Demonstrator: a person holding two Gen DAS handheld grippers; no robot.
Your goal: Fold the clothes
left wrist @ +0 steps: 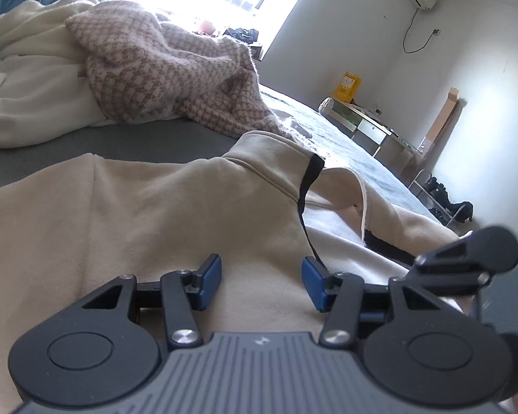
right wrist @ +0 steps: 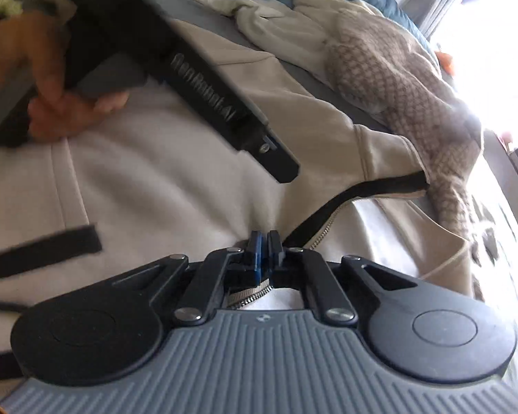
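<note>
From the left wrist view, the left tool [left wrist: 261, 281] hovers low over a beige zip-front sweatshirt with black zipper tape [left wrist: 148, 214] spread on a bed with a grey sheet [left wrist: 355, 138]. Its blue-padded fingers [left wrist: 213, 281] stand apart, with bare beige cloth showing between them and nothing clamped. The sweatshirt's collar rises just beyond the tool, with the black zipper tape running down from it toward the right finger. Farther off on the left lie a crumpled pink-and-white houndstooth knit garment [left wrist: 162, 69] and a white fleecy blanket [left wrist: 28, 79] beside it. At the far right, a low cabinet [left wrist: 366, 124] stands by the white wall, with a yellow box [left wrist: 348, 85] near it. Whether anything is inside either one cannot be told.

From the right wrist view, the right tool [right wrist: 263, 252] has its fingers pressed together, clamped on the sweatshirt's [right wrist: 162, 186] zipper edge; metal zipper teeth show just behind the closed fingers. The left tool [right wrist: 286, 169] crosses the upper left, gripped by a hand [right wrist: 45, 82] resting on the cloth. The houndstooth garment [right wrist: 404, 82] lies far right, touching the sweatshirt's collar.
</note>
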